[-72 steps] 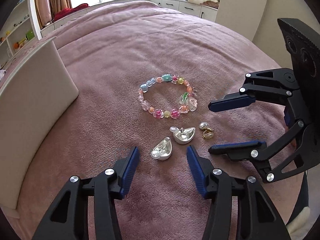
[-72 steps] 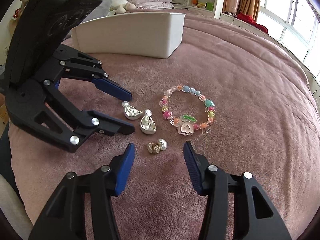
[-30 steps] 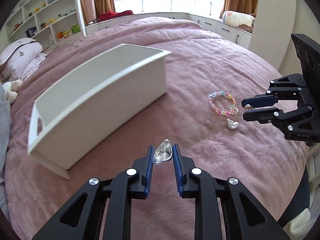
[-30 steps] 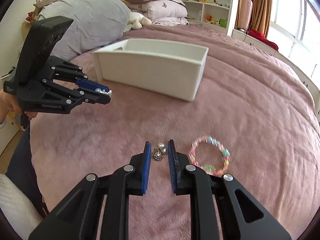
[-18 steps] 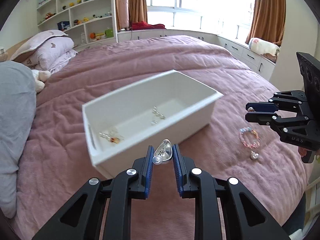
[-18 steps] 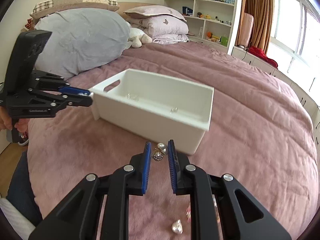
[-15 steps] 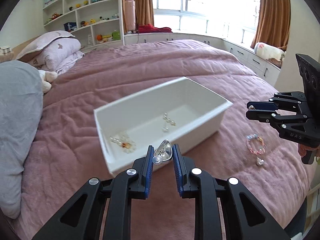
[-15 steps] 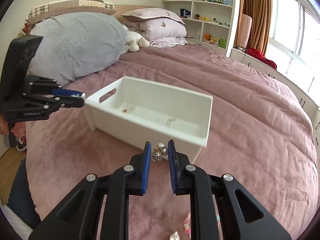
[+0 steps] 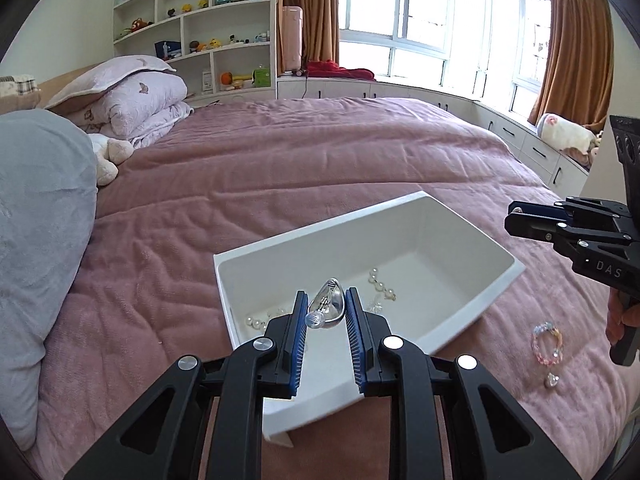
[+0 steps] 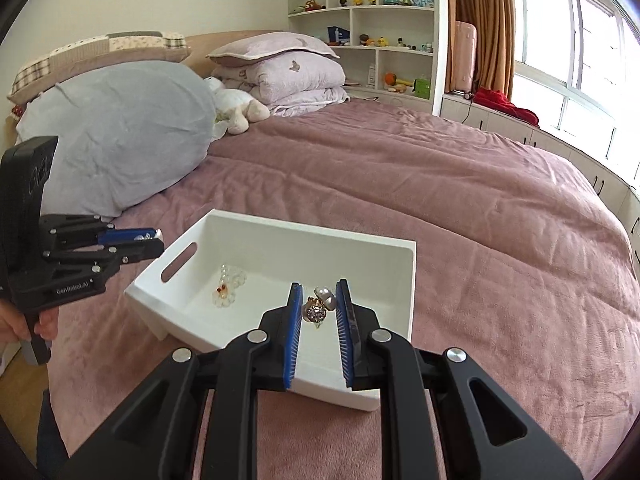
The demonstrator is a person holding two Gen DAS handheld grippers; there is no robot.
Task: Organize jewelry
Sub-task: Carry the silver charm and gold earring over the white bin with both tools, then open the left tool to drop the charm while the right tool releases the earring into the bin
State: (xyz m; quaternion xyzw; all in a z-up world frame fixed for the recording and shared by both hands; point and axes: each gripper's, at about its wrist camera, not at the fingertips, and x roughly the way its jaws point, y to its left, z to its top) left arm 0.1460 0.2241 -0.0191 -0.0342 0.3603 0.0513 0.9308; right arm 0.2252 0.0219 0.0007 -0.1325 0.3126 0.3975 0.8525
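A white storage box (image 9: 504, 258) lies on the pink bed cover, with pearl pieces (image 9: 382, 286) in it. My left gripper (image 9: 326, 312) is shut on a silver teardrop earring (image 9: 330, 304) and holds it above the box's near end. My right gripper (image 10: 318, 308) is shut on a gold and pearl earring (image 10: 320, 306) above the box (image 10: 410, 280). A pearl piece (image 10: 228, 286) lies inside. A beaded bracelet (image 9: 547, 342) and a second silver earring (image 9: 552, 380) lie on the cover to the right of the box.
A grey pillow (image 10: 116, 132), folded quilts (image 10: 296, 72) and a plush toy (image 10: 236, 108) sit at the bed's head. Shelves (image 9: 208, 28) and windows line the far wall. The pink bed cover (image 9: 320, 152) spreads beyond the box.
Both grippers closed on earrings, lifted them off the cover and carried them to above the white box. In the last half second both moved closer over the box.
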